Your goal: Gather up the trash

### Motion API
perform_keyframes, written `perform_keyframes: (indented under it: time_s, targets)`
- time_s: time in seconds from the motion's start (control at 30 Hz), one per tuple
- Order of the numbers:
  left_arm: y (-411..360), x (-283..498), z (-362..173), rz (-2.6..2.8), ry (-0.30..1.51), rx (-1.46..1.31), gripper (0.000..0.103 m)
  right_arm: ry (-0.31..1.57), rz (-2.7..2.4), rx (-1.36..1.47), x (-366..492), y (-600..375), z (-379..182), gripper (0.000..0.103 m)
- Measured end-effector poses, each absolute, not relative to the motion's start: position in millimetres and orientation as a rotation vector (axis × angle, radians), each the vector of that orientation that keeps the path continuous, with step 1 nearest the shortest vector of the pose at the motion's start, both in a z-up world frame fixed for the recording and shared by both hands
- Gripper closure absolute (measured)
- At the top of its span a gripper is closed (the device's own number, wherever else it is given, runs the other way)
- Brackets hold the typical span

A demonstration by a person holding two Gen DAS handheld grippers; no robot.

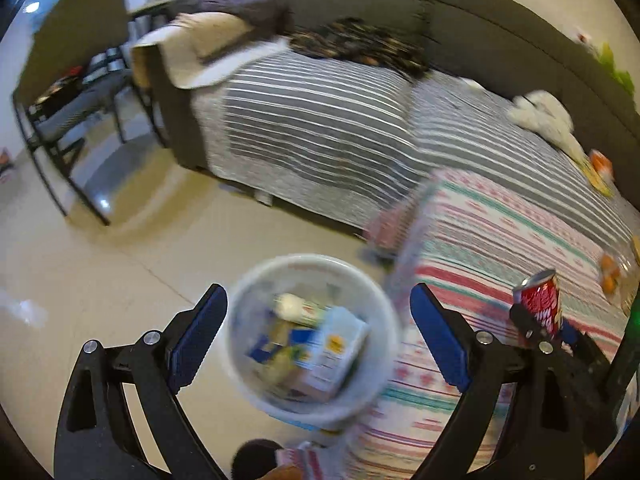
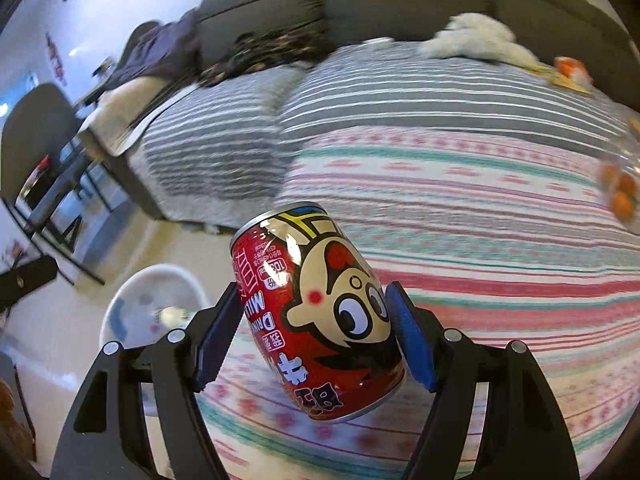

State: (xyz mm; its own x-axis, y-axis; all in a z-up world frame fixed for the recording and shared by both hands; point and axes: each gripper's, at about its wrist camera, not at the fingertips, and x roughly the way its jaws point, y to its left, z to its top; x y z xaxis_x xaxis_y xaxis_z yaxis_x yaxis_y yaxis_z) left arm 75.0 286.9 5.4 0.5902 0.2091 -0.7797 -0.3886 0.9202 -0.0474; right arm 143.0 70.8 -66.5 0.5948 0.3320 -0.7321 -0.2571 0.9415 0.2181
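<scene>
A red drink can with a cartoon face is clamped between the blue pads of my right gripper, held tilted above a pink-and-green striped cloth. The same can shows at the right of the left wrist view, with the right gripper's black frame under it. My left gripper is open, its fingers spread above a white bin on the floor that holds cartons and a bottle. That bin appears blurred at lower left in the right wrist view.
A grey sofa with a striped cover fills the back. On it lie a white cloth, a dark patterned garment and orange snack packets. Small orange fruits sit at the right. A dark chair stands left.
</scene>
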Motion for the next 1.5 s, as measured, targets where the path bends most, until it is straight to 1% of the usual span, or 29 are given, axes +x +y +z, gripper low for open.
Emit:
perform_keyframes:
  time_s: [0.23, 0.4, 0.43, 0.47, 0.5, 0.53, 0.67, 0.73, 0.83, 1.07, 1.2, 1.33, 1.5]
  targets:
    - [346.9, 55.5, 16.8, 0.444, 0.823, -0.348, 0.014, 0.89, 0.456, 0.038, 134.6, 162.4, -74.6, 0.032]
    - [364.2, 48.7, 22.2, 0.478, 0.805, -0.375, 0.014, 0.916, 0.523, 0.004, 130.0, 210.3, -80.3, 0.031]
    - [365.9, 48.0, 22.2, 0.485, 0.805, -0.371, 0.013, 0.927, 0.525, -0.009, 129.6, 217.5, -81.5, 0.029]
    - [366.4, 48.1, 22.1, 0.494, 0.808, -0.364, 0.01, 0.93, 0.512, -0.023, 128.2, 221.4, -81.4, 0.019]
    - [367.5, 48.8, 20.5, 0.498, 0.812, -0.358, 0.009, 0.92, 0.48, -0.03, 127.1, 222.5, -79.4, 0.015]
    - [367.7, 49.2, 19.1, 0.499, 0.818, -0.35, 0.009, 0.902, 0.442, -0.025, 126.4, 218.7, -75.6, 0.013]
    - [356.2, 51.3, 19.0, 0.464, 0.821, -0.326, 0.008, 0.855, 0.358, -0.036, 127.6, 191.3, -58.3, 0.011]
    - [346.3, 51.0, 23.1, 0.445, 0.798, -0.308, 0.007, 0.803, 0.312, -0.055, 123.3, 172.3, -44.6, 0.008]
    - [311.0, 52.4, 35.1, 0.383, 0.737, -0.224, 0.007, 0.703, 0.221, -0.089, 113.5, 138.8, -23.5, 0.007]
    - [232.3, 57.3, 48.0, 0.279, 0.628, -0.1, 0.007, 0.567, 0.073, -0.07, 95.6, 49.1, 8.7, 0.007]
    - [198.3, 61.1, 48.3, 0.219, 0.608, -0.132, 0.007, 0.513, -0.006, -0.065, 82.3, -1.2, 17.8, 0.007]
    - [164.1, 67.8, 44.9, 0.235, 0.583, -0.062, 0.007, 0.508, -0.057, -0.011, 77.7, -43.8, 21.6, 0.007]
    - [122.9, 76.6, 33.4, 0.205, 0.607, 0.004, 0.007, 0.479, -0.101, 0.031, 70.9, -81.5, 17.6, 0.007]
